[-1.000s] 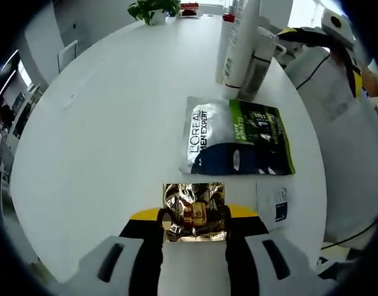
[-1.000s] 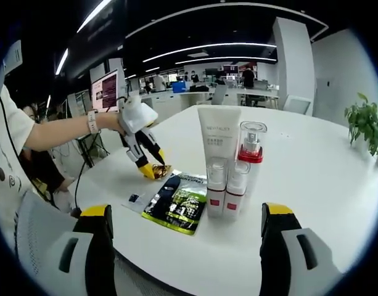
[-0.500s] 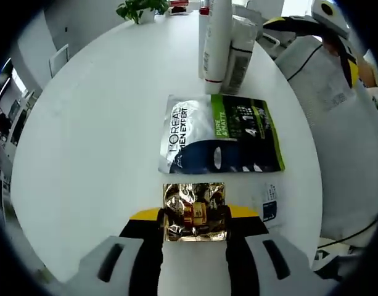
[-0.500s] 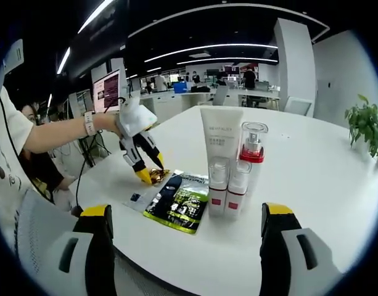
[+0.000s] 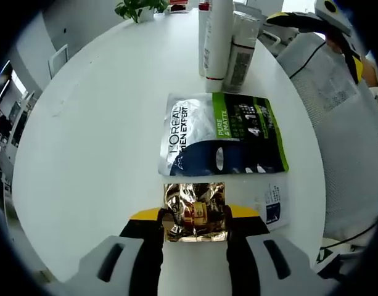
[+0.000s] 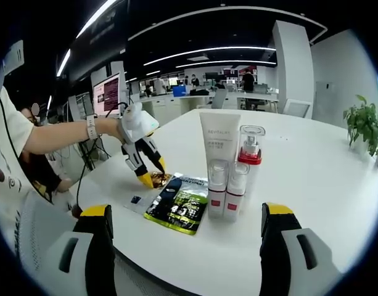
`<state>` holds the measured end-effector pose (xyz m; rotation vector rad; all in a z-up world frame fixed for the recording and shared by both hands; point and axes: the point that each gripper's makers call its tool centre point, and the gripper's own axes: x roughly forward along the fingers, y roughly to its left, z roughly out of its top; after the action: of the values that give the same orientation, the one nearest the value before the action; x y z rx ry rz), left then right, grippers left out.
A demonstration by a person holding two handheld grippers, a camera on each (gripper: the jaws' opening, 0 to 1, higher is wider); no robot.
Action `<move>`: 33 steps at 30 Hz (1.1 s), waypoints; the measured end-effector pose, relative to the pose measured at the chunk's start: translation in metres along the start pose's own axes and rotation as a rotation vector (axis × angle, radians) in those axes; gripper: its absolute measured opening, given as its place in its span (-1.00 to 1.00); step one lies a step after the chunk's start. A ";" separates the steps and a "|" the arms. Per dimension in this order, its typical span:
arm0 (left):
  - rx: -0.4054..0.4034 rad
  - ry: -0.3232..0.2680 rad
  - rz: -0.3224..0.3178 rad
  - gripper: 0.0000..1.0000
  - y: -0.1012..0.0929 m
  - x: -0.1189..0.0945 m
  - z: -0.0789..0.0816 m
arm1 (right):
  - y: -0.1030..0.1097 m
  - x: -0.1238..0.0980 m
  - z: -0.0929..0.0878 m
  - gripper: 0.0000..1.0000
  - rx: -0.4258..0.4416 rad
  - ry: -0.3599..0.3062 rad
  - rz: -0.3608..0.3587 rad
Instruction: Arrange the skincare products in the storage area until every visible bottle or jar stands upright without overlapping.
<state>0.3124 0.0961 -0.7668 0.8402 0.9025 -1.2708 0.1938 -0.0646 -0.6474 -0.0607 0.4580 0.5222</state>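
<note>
My left gripper (image 5: 195, 216) is shut on a crinkled gold foil sachet (image 5: 194, 211), held just above the white table at the near edge of a flat L'Oreal Men Expert pouch (image 5: 221, 134). Beyond the pouch stand a white tube (image 5: 217, 38) and small bottles (image 5: 242, 49), upright and close together. In the right gripper view the left gripper (image 6: 153, 179) holds the gold sachet (image 6: 160, 179) beside the pouch (image 6: 179, 203); the white tube (image 6: 219, 139), a red-collared pump bottle (image 6: 251, 151) and two small bottles (image 6: 225, 191) stand upright. My right gripper (image 6: 185, 243) is open, with nothing between its fingers.
A small white and blue sachet (image 5: 274, 206) lies right of the gold one. A potted plant (image 6: 363, 123) stands at the far right of the round white table (image 6: 312, 179). A person's sleeve (image 5: 336, 111) borders the table's edge. Desks and monitors fill the office behind.
The left gripper has shifted slightly with the gold sachet, staying at the pouch's near edge. The right gripper has stayed open and still.
</note>
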 end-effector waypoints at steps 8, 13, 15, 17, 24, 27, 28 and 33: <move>0.024 -0.046 0.008 -0.20 0.006 0.001 0.001 | 0.003 -0.001 0.000 0.99 0.001 -0.010 0.001; 0.029 -0.041 0.018 -0.10 0.008 0.000 -0.001 | 0.005 -0.004 0.002 0.99 0.002 -0.016 0.004; 0.032 -0.039 0.021 -0.04 0.011 0.000 -0.003 | 0.004 -0.004 0.002 0.99 0.001 -0.018 0.000; 0.024 -0.039 0.024 0.01 0.015 -0.001 -0.005 | 0.004 -0.006 0.005 0.99 -0.002 -0.028 -0.003; -0.021 -0.074 0.020 0.05 0.011 -0.008 0.000 | 0.000 -0.012 0.012 0.99 -0.005 -0.066 -0.021; -0.021 -0.088 0.019 0.09 0.001 -0.014 0.004 | 0.001 -0.014 0.012 0.99 -0.007 -0.069 -0.024; -0.027 -0.096 0.019 0.09 0.001 -0.016 0.005 | 0.001 -0.016 0.011 0.99 -0.004 -0.072 -0.026; -0.044 -0.144 0.040 0.15 0.000 -0.025 0.016 | -0.002 -0.021 0.013 0.99 0.002 -0.091 -0.043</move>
<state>0.3124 0.0917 -0.7373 0.7190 0.7923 -1.2557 0.1846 -0.0740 -0.6268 -0.0446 0.3679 0.4803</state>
